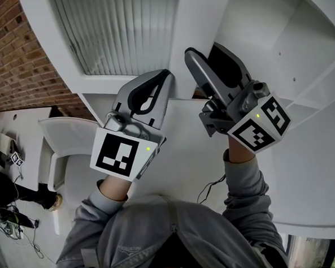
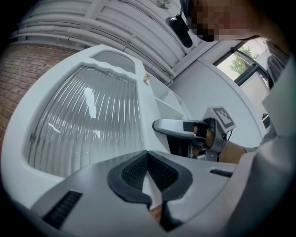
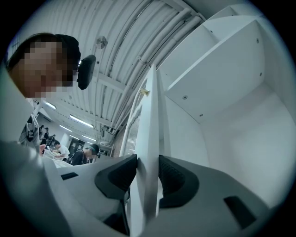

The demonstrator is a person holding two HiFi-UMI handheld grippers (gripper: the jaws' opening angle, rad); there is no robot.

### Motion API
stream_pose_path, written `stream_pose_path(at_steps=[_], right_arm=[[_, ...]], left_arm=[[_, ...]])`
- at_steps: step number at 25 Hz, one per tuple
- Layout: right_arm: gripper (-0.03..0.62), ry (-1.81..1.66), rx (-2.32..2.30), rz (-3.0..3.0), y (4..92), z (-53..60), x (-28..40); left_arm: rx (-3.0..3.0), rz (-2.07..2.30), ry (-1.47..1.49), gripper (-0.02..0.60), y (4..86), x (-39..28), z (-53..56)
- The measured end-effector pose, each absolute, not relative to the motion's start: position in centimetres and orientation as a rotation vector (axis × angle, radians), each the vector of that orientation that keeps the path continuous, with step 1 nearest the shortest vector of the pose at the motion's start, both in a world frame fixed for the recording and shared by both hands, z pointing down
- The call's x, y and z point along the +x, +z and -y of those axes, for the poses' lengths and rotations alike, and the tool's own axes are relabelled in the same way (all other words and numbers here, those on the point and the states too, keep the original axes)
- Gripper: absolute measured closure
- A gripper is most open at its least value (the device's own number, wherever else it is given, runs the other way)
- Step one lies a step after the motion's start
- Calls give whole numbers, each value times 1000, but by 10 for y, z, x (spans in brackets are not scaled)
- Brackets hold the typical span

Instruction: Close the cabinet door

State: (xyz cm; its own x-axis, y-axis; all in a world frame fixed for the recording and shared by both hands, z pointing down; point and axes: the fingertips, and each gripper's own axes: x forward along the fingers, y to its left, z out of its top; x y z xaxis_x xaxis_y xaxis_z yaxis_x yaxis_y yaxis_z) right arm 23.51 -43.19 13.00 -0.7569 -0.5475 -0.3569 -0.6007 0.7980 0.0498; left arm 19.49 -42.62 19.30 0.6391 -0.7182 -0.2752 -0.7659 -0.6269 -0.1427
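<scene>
Two grippers: the person is holding both up at a white cabinet door with a ribbed glass pane, which is standing open, swung well out from the white cabinet box.
Left gripper: its jaws are pressing together on nothing. It is hovering just beside the door's lower frame on the glass side, probably placed as a blunt pusher or simply waiting.
Right gripper: its jaws are standing spread and straddling the door's free edge. The pads are sitting just beside the panel on either face and do not appear to be squeezing it.
Why this hold: straddling the edge is giving control of the swing both ways, so the door can be guided rather than slapped.
Surroundings: the bare interior and a shelf board are lying to the right of the edge-on door, and a red brick wall is showing to its left.
Stage: the closing is looking barely begun, since the gap to the cabinet is wide.
Next move: the door is probably needing a swing toward the interior, with one pad bearing on its face.
Risk: with the jaws this loose, the edge could slip out mid-swing.
</scene>
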Motion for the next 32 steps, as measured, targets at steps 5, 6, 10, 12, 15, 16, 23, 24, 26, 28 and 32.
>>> stream_pose_path(at_steps=[5,6,10,12,15,16,23,24,26,28,32], right_arm=[[431,234,-907,-2650,133,437,239],[433,233,-913,-2648,134,438,240],[434,241,-925,-2649,137,440,242],[439,247,-935,-2648,138,440,243],[448,249,-946,-2646,138,441,243],[451,250,-949,-2645,139,441,244],[461,245,-995,-2633,142,445,250],[461,243,-1003,-2630,142,446,251],[470,239,-1025,-2621,142,446,255],[477,234,-1046,-2610,142,446,259],[485,226,-1088,-2591,144,444,267]], left_arm=[[-2610,-1208,258,575,196,195,431],[-2610,-1208,257,575,196,194,432],[-2604,-1211,254,575,197,193,435],[-2603,-1213,253,575,197,193,437],[-2604,-1215,252,575,198,192,438],[-2603,-1216,252,575,198,192,438],[-2602,-1223,251,575,198,191,443],[-2600,-1225,250,575,198,191,444],[-2596,-1229,249,575,197,192,446],[-2595,-1232,247,575,197,193,446],[-2594,-1234,245,575,197,195,445]])
